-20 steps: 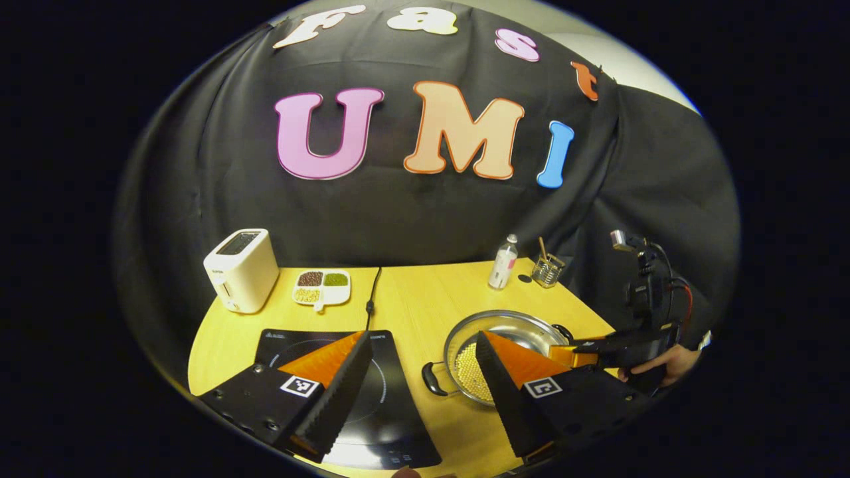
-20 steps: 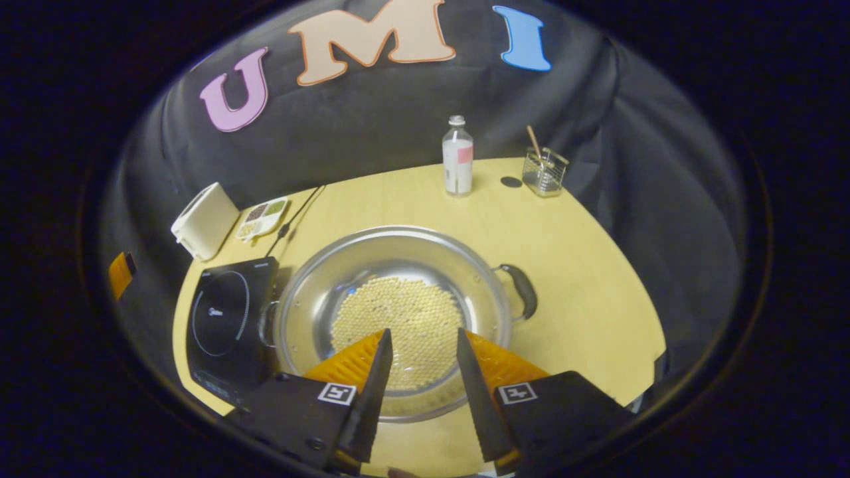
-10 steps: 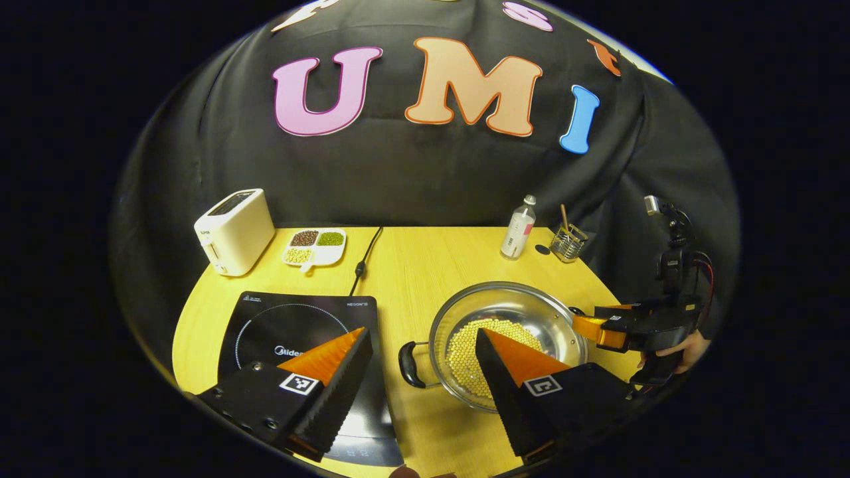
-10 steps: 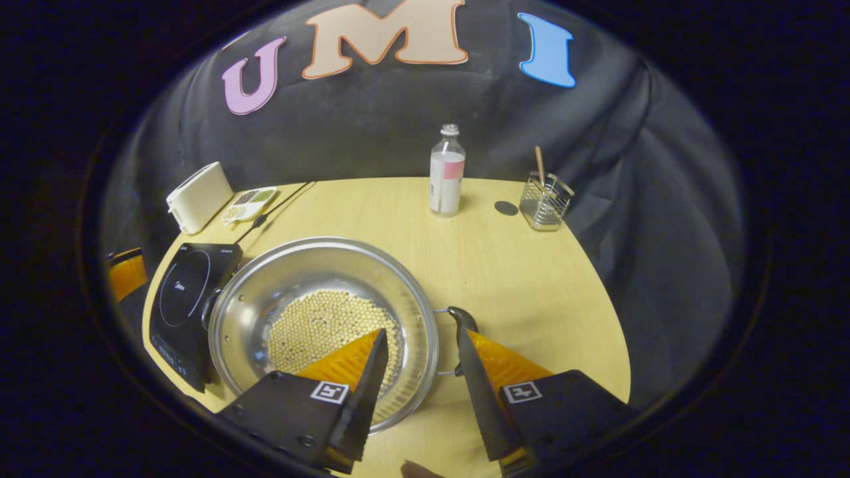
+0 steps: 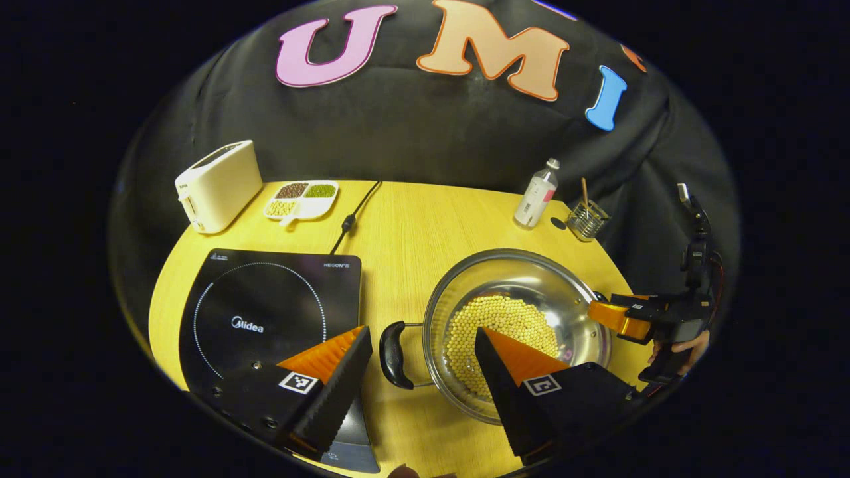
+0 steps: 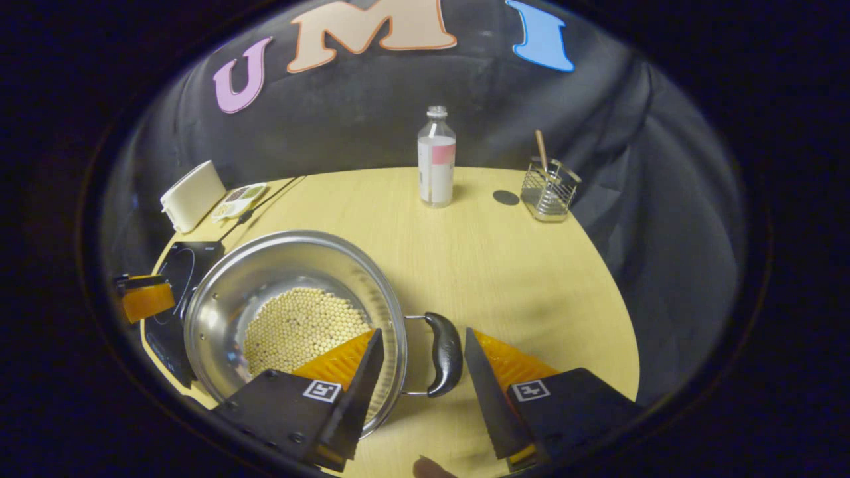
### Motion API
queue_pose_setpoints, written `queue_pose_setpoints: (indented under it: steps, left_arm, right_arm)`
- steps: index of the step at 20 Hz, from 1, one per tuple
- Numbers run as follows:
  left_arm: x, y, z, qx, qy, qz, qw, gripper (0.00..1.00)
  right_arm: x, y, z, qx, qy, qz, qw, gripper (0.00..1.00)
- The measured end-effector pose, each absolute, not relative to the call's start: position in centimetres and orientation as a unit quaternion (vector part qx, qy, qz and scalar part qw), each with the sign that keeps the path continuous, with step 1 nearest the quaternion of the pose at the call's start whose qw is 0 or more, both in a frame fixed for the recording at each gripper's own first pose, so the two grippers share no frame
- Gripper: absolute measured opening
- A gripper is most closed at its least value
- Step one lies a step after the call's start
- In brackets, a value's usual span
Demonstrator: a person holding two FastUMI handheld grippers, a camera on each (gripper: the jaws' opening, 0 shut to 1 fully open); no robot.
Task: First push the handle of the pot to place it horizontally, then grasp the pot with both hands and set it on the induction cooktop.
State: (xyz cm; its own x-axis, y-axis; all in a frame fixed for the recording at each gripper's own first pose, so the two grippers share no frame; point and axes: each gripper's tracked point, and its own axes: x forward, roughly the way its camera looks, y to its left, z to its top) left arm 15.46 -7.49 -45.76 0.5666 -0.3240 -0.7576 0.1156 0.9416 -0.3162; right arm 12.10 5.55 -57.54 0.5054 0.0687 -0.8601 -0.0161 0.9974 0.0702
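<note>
left gripper view: the left gripper [image 5: 423, 362] is open, fingers spread either side of the pot's left handle [image 5: 390, 355] without touching it. the pot [image 5: 516, 332], with yellow beans in the bottom, sits on the table [image 5: 412, 226] just right of the cooktop [image 5: 265, 318]. the right gripper [image 5: 624, 318] shows at the pot's far rim, with a hand [image 5: 687, 345] holding it.

right gripper view: the right gripper [image 6: 423, 372] is open too, straddling the pot's right handle [image 6: 445, 352] with a gap on both sides. the pot [image 6: 292, 318] sits on the table [image 6: 505, 265].

progress-wise, the handles look lined up side to side, so i'd say the push part is done. what's left: close on both handles, lift, and set the pot on the cooktop, which has nothing on it.
</note>
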Motion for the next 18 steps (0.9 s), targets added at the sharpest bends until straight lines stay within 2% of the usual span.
queue_pose_setpoints:
  steps: [6,9,10,11,12,13,14,17,18]
  left_arm:
    - [15.7,-7.9,-49.5,-0.110,0.485,-0.117,0.860,0.96]
    - [15.8,-8.6,-50.9,-0.119,0.499,-0.114,0.851,0.95]
    - [15.8,-8.8,-51.6,-0.120,0.505,-0.111,0.847,0.91]
    - [15.8,-8.9,-52.1,-0.123,0.510,-0.109,0.845,0.95]
    - [15.8,-8.9,-52.8,-0.124,0.512,-0.107,0.843,0.89]
    - [15.4,-8.8,-53.2,-0.122,0.522,-0.099,0.839,0.88]
    - [16.0,-8.6,-53.2,-0.115,0.513,-0.098,0.845,0.89]
    - [16.1,-8.9,-53.9,-0.090,0.516,-0.108,0.845,0.72]
    - [16.0,-9.1,-54.3,-0.077,0.521,-0.112,0.843,0.70]
  right_arm:
    - [12.3,5.9,-59.7,0.072,0.516,0.033,0.853,0.76]
    - [12.5,6.6,-60.4,0.088,0.523,0.040,0.847,0.70]
    - [12.5,6.9,-60.6,0.091,0.526,0.044,0.845,0.70]
    - [12.4,6.9,-60.9,0.091,0.529,0.045,0.843,0.65]
    - [12.5,6.9,-61.2,0.086,0.533,0.043,0.841,0.71]
    - [12.0,6.4,-61.1,0.088,0.535,0.040,0.840,0.64]
    - [12.2,6.5,-61.4,0.091,0.534,0.039,0.840,0.65]
    - [11.9,6.5,-61.3,0.107,0.540,0.041,0.834,0.63]
    - [11.8,6.5,-61.4,0.111,0.543,0.042,0.832,0.62]
